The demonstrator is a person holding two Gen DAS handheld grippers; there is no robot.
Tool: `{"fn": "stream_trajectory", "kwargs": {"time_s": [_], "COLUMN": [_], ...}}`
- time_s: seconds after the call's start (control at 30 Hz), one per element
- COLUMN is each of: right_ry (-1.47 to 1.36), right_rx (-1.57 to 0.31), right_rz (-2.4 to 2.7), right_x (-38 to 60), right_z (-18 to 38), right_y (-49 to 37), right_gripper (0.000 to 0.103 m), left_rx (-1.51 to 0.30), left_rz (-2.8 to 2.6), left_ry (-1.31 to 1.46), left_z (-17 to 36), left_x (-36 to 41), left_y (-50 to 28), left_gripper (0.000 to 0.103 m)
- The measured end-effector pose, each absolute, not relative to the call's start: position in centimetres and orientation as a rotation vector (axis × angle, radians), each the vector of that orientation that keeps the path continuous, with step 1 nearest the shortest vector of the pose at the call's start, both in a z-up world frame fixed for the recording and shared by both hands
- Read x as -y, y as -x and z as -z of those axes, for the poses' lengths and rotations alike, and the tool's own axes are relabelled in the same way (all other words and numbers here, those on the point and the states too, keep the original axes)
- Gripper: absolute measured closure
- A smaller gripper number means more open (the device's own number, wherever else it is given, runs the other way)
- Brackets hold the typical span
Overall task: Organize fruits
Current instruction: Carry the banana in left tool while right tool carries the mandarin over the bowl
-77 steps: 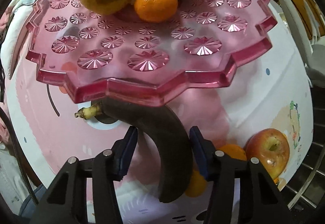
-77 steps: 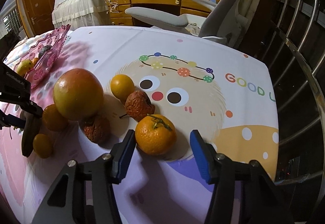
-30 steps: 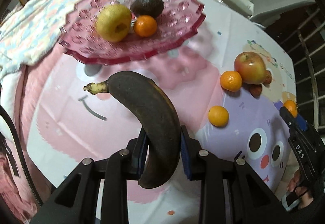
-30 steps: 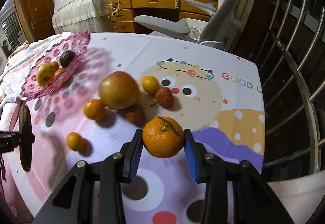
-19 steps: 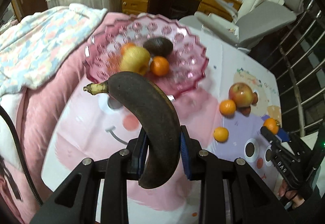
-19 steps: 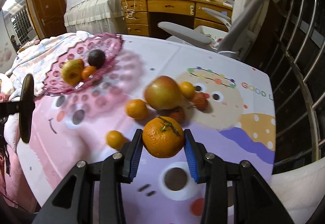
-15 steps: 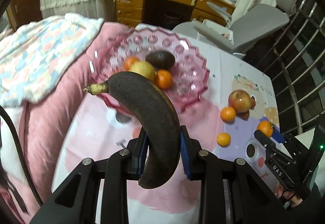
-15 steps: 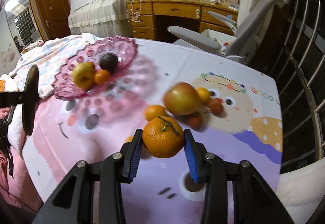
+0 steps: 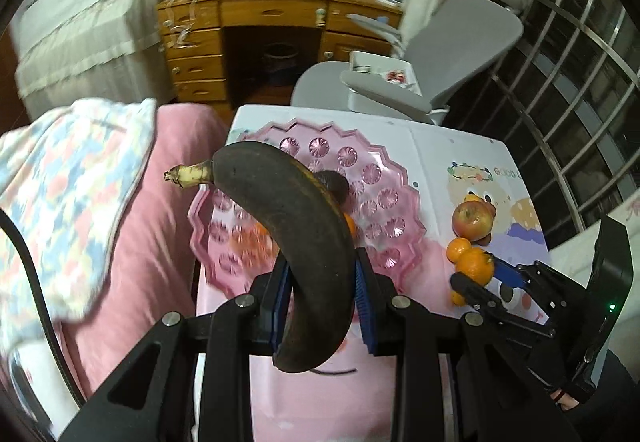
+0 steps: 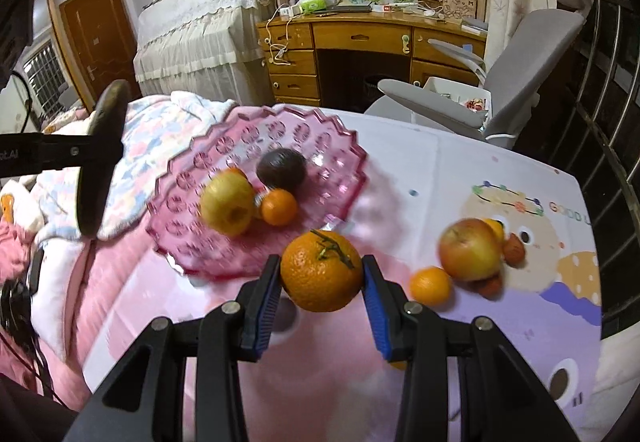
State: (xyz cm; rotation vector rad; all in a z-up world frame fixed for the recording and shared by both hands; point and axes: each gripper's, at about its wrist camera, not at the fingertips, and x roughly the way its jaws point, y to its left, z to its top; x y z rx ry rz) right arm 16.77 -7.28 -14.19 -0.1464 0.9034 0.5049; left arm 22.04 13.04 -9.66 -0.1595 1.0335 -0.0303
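Both grippers holding fruit above the table.
Left gripper [image 9: 320, 298] is clamping a banana [image 9: 298, 238]; right gripper [image 10: 320, 298] is squeezing an orange [image 10: 321, 270] near the plate [image 10: 332, 177].

the counter [image 10: 460, 169] wears a cartoon-print cloth [image 10: 520, 346] in pink, white and purple. on it, toward the far left, sits a pink scalloped tray [image 10: 320, 137]. over to the right a red-yellow apple [image 10: 470, 250] rests on the cloth, with a small orange [image 10: 430, 286] just beside it in front, reddish-brown fruits [image 10: 514, 248] tucked close on its right side and underneath, and a yellow-orange fruit [image 10: 496, 226] peeping out behind.
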Motion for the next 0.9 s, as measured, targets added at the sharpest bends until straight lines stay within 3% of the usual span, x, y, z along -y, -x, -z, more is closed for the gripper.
{"fn": "stream_trajectory", "kwargs": {"time_s": [0.9], "right_ry": [0.005], "right_rx": [-1.059], "right_rz": [-0.397], "right_x": [-2.9], "right_z": [19.4], "right_y": [-18.2], "right_gripper": [0.063], "left_rx": [-1.213], "left_rz": [0.195], "left_ry": [0.131], "left_z": [19.6], "left_x": [-18.4], "left_y": [-30.0], "left_gripper": [0.075]}}
